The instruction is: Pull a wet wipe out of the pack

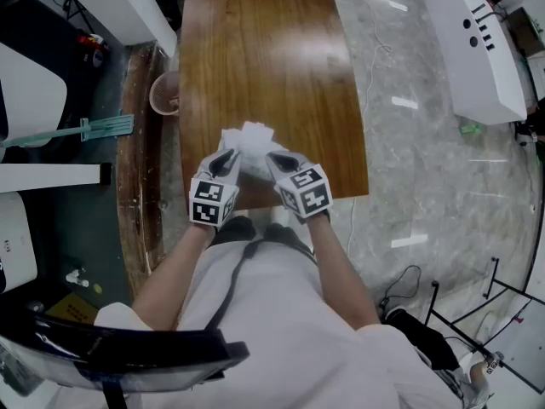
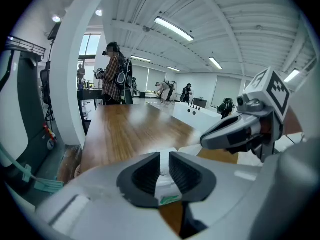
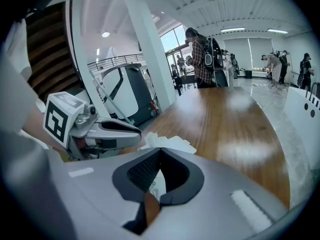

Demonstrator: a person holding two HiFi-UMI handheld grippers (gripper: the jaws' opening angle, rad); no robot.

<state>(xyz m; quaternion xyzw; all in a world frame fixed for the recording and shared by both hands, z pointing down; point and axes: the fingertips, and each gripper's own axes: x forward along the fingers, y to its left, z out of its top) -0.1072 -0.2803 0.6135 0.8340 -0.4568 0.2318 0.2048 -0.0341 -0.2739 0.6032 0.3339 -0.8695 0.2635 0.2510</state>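
Brown wooden surface (image 1: 255, 58) lies beneath both grippers. Left gripper (image 2: 165, 173) has its fingers squeezed on the pack (image 2: 165, 185), held between them. Right gripper (image 3: 159, 156) presses its fingertips together on the wet wipe (image 3: 167, 143) (crumpled, fanning just beyond them). Partly drawn out, I judge; pulling it free remains.

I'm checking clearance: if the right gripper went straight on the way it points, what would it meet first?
The crumpled white wet wipe, right at the right gripper's tips and seemingly pinched already; past it only the brown wooden tabletop shows.
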